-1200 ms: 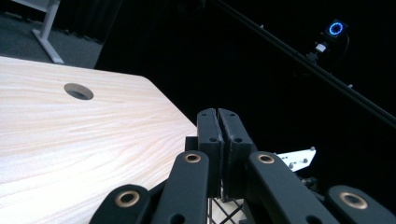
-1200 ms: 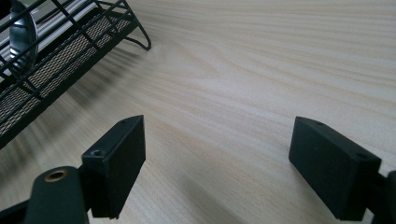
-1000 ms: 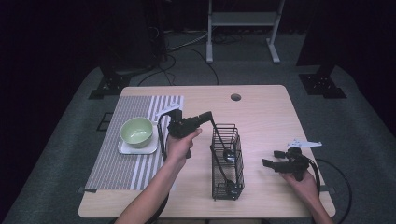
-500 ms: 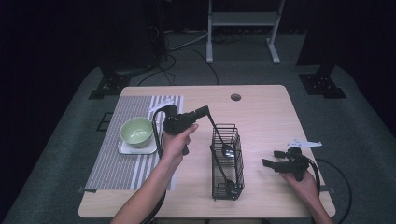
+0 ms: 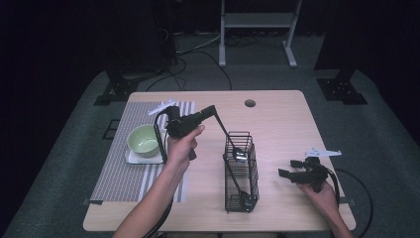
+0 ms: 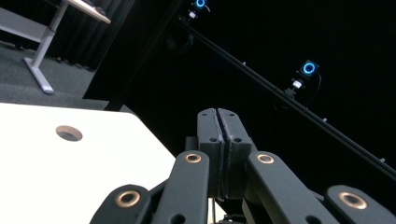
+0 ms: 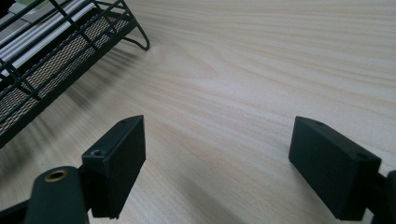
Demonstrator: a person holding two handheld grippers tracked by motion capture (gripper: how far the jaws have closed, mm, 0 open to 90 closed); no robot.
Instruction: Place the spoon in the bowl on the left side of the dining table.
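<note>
My left gripper (image 5: 214, 108) is raised over the table left of a black wire basket (image 5: 241, 173), its tip angled up. It is shut on the thin dark handle of a long utensil (image 5: 239, 155), whose shiny metal head hangs at the basket's far rim. In the left gripper view, the left gripper (image 6: 218, 112) has its jaws pressed together and aimed past the table edge into the dark. My right gripper (image 5: 288, 167) rests low on the table right of the basket, open. In the right gripper view, only bare wood lies between the fingers of the right gripper (image 7: 217, 158), with the basket (image 7: 56, 51) ahead at the left.
A green bowl (image 5: 143, 139) sits on a white square plate (image 5: 130, 157) on a striped placemat (image 5: 121, 173) at the table's left. Another dark item (image 5: 242, 198) lies at the basket's near end. A cable hole (image 5: 250, 103) marks the table's far side.
My left gripper has risen and drawn back toward the far left, pulling the utensil's head up to the basket's rim. The right gripper has kept still.
</note>
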